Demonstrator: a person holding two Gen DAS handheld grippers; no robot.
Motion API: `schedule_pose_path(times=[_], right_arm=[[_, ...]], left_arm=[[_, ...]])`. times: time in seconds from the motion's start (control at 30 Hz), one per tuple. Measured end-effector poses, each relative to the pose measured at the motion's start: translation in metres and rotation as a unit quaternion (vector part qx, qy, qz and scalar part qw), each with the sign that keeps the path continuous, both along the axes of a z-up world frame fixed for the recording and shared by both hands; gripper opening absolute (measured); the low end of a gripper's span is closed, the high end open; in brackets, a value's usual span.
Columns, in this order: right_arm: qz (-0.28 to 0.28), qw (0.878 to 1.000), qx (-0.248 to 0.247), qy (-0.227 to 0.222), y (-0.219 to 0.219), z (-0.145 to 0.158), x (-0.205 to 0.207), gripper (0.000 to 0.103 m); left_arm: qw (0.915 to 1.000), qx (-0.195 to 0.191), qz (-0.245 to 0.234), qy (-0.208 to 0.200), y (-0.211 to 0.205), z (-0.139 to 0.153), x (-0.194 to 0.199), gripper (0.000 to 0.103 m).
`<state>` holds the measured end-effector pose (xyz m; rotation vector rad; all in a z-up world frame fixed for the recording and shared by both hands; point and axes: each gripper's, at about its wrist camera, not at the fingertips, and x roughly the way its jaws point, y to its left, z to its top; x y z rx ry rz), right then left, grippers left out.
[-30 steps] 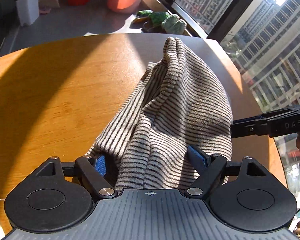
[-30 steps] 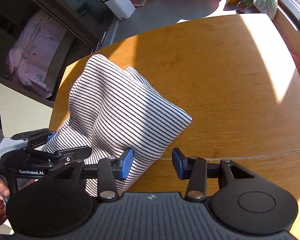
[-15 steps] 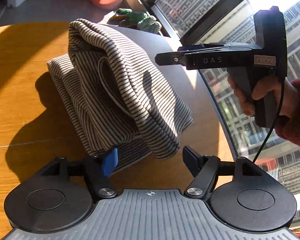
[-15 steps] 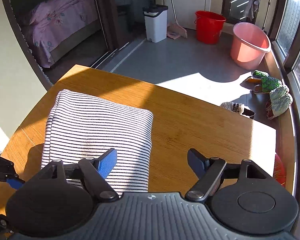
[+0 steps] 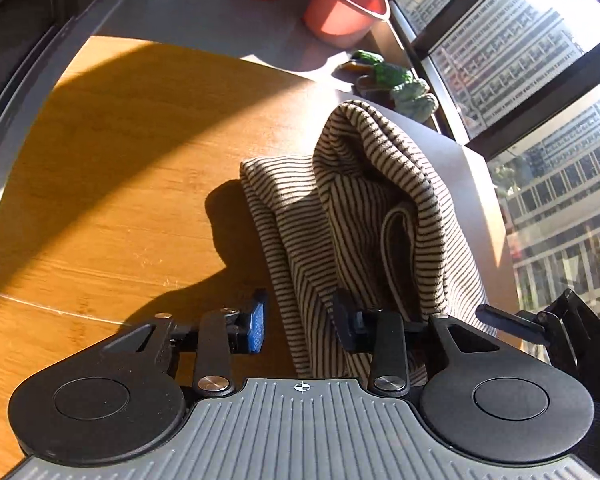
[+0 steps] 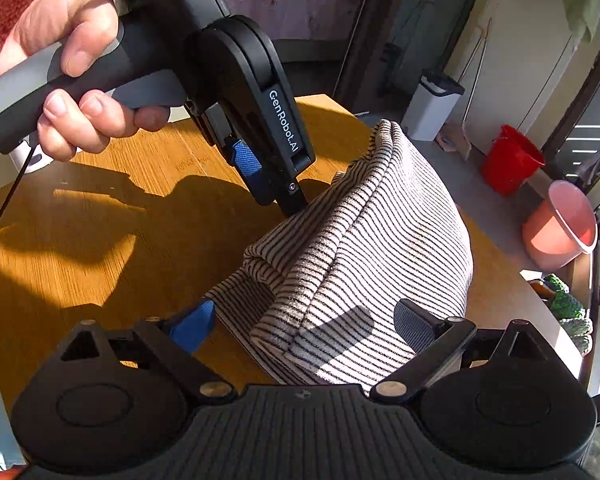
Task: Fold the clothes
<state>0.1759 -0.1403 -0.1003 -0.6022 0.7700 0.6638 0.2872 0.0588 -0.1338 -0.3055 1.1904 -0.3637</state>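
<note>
the striped garment (image 6: 364,248) sits bunched in a humped, half-folded heap on the wooden surface (image 5: 112,168), near the window-side edge, so the fold is judged well along but untidy and not yet flat. the left hand-held gripper (image 5: 300,320) has just been closing, and a fold of the near edge lies between its fingers; the blue pad on one side appears just clear of the cloth, so it is not yet a firm pinch. the right hand-held gripper (image 6: 304,320) has just been opening and now stands wide, straddling the near corner of the heap with cloth between its fingers but no pad pressing on it. in the right wrist view the left hand (image 6: 68,72), in a red fuzzy sleeve (image 6: 12,0), grips the handle and angles its tool steeply down onto the far edge of the heap. the next move likely calls for both to close on matching corners, then lift and lay the hump down flat without dragging the lower layers.
</note>
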Motion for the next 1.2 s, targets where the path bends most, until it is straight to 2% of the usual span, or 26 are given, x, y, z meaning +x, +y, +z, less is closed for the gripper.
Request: schedule_pose_path(times=[0.03,0.07,0.1,0.17,0.23,0.27,0.33,0.4,0.47,0.5,0.67,0.77,0.83,0.9,1.03,1.1,1.17,1.2], right_arm=[[0.012,0.999,-0.031,-0.018,0.003,-0.008,-0.003,0.070],[0.024,0.997,-0.062,-0.036,0.005,-0.015,-0.005,0.065],[0.022,0.997,-0.062,-0.033,0.003,-0.014,-0.001,0.063],[0.006,0.999,-0.037,-0.010,-0.007,-0.004,0.008,0.054],[-0.033,0.998,0.015,0.048,-0.018,0.010,0.026,0.040],[-0.053,0.995,0.042,0.077,-0.023,0.017,0.035,0.036],[-0.107,0.982,0.092,0.128,-0.036,0.027,0.054,0.016],[-0.150,0.962,0.152,0.168,-0.050,0.031,0.071,0.012],[-0.191,0.936,0.211,0.207,-0.065,0.036,0.088,0.011],[-0.197,0.927,0.234,0.215,-0.067,0.040,0.094,0.011],[-0.176,0.904,0.298,0.253,-0.049,0.050,0.115,0.011],[-0.162,0.898,0.297,0.281,-0.031,0.030,0.122,0.011],[-0.173,0.890,0.298,0.300,-0.027,0.013,0.127,0.011],[-0.183,0.881,0.303,0.313,-0.026,0.000,0.131,0.011],[-0.170,0.896,0.282,0.297,-0.020,-0.001,0.121,0.011],[-0.148,0.914,0.257,0.275,-0.016,0.005,0.108,0.011],[-0.132,0.927,0.236,0.259,-0.013,0.010,0.098,0.011],[-0.132,0.929,0.232,0.258,-0.014,0.011,0.094,0.011]], left_arm=[[1.0000,-0.006,0.001,0.004,0.000,0.000,-0.001,0.038],[0.9999,-0.015,0.002,0.006,0.004,0.001,-0.004,0.038],[0.9997,-0.024,0.002,0.008,0.009,0.003,-0.007,0.038],[0.9988,-0.048,-0.005,0.010,0.013,0.005,-0.009,0.038],[0.9988,-0.044,-0.019,0.008,0.008,0.004,-0.011,0.038],[0.9990,-0.035,-0.026,0.006,0.004,0.001,-0.009,0.038],[0.9991,-0.026,-0.033,0.009,-0.002,-0.006,-0.006,0.038],[0.9988,-0.028,-0.037,0.014,-0.006,-0.012,-0.004,0.038],[0.9985,-0.033,-0.041,0.018,-0.009,-0.018,-0.002,0.033],[0.9983,-0.035,-0.043,0.020,-0.010,-0.021,-0.001,0.032],[0.9968,-0.062,-0.038,0.035,-0.004,-0.035,0.005,0.032],[0.9959,-0.075,-0.030,0.039,0.001,-0.041,0.005,0.035],[0.9962,-0.073,-0.029,0.038,0.006,-0.042,0.005,0.044],[0.9964,-0.070,-0.029,0.037,0.011,-0.043,0.005,0.044],[0.9988,-0.039,-0.016,0.022,0.033,-0.030,0.002,0.043],[0.9990,-0.042,-0.005,0.011,0.046,-0.013,-0.003,0.043],[0.9972,-0.074,-0.001,0.006,0.051,-0.001,0.001,0.043],[0.9958,-0.091,0.000,0.002,0.051,0.005,0.005,0.043]])
